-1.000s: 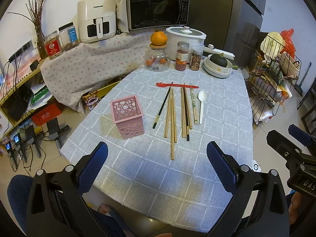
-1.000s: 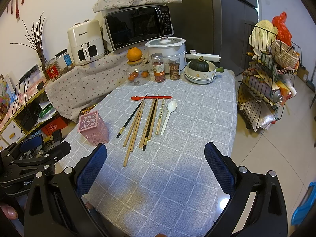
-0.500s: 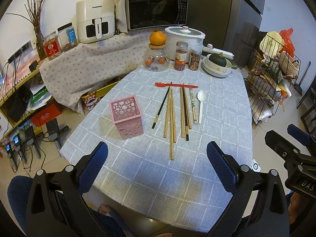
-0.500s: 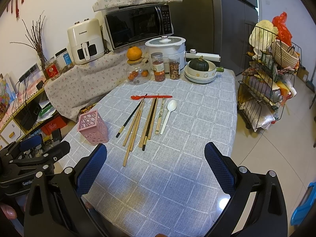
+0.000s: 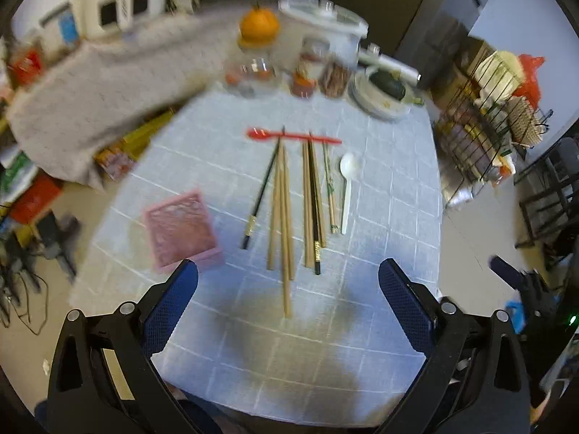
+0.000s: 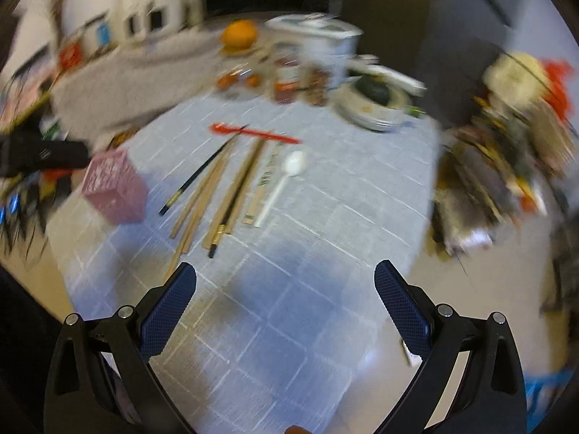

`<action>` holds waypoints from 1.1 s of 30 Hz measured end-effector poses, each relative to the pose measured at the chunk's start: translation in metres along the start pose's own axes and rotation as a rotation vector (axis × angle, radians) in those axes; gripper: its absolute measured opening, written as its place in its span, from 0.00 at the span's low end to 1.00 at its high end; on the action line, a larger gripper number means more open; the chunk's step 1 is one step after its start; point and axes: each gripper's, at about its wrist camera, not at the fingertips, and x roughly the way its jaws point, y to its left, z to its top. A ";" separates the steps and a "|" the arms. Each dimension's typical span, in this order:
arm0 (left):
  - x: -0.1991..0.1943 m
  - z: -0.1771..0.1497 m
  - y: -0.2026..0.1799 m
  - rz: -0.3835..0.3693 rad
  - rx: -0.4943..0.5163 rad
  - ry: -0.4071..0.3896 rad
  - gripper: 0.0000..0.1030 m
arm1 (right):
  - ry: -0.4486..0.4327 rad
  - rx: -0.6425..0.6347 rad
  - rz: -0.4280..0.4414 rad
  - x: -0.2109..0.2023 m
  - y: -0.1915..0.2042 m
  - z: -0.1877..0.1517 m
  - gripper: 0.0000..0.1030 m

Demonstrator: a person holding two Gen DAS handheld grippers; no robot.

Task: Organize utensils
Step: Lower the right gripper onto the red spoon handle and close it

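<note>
Several wooden and dark chopsticks (image 5: pixel 284 209) lie in a row on the grey checked tablecloth (image 5: pixel 380 199). A red spoon (image 5: pixel 293 134) lies across their far ends and a white spoon (image 5: pixel 346 190) is at their right. A pink perforated holder (image 5: pixel 179 229) stands left of them. My left gripper (image 5: pixel 288 302) hangs open over the near end of the chopsticks, holding nothing. In the right wrist view the chopsticks (image 6: pixel 224 188), white spoon (image 6: pixel 280 186) and pink holder (image 6: pixel 114 186) are blurred ahead, and my right gripper (image 6: pixel 286 298) is open and empty.
Jars (image 5: pixel 307 72), an orange (image 5: pixel 258 27), a white cooker (image 5: pixel 325 25) and stacked bowls (image 5: pixel 380 97) crowd the table's far end. A wire rack (image 5: pixel 485 130) stands to the right. The left gripper's body (image 6: pixel 39 155) shows at the left of the right wrist view.
Both grippers have moved forward and lower toward the table; the utensils look nearer and both views are motion-blurred. Both stay open. Nothing on the table has shifted.
</note>
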 end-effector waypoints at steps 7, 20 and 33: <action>0.025 0.045 0.034 0.056 -0.050 0.007 0.93 | 0.113 -0.215 0.118 0.103 0.003 0.082 0.79; 0.038 0.080 0.100 -0.007 -0.194 0.055 0.93 | 0.262 -0.666 0.041 0.268 0.084 0.195 0.30; 0.048 0.081 0.100 -0.001 -0.169 0.058 0.93 | 0.350 -0.610 0.144 0.287 0.073 0.215 0.08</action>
